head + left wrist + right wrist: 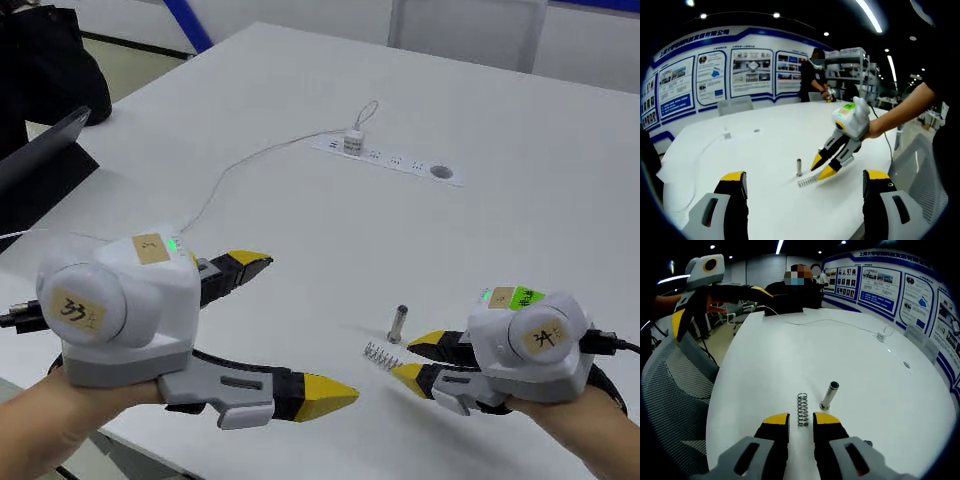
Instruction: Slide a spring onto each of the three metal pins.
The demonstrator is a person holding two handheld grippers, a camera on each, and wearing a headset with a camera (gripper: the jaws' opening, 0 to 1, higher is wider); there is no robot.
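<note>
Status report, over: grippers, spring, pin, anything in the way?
Left gripper open wide, empty. Right gripper slightly open, tips by spring. Spring lies flat beside upright pin, not on it. Power strip far behind.

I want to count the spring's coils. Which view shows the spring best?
The right gripper view: the spring lies close, by the tips of the right tool, coils distinct. The head view shows the spring small; the left gripper view, distant and blurred.

Head cam looks down; gripper cams face inward, both near spring (807, 181).
</note>
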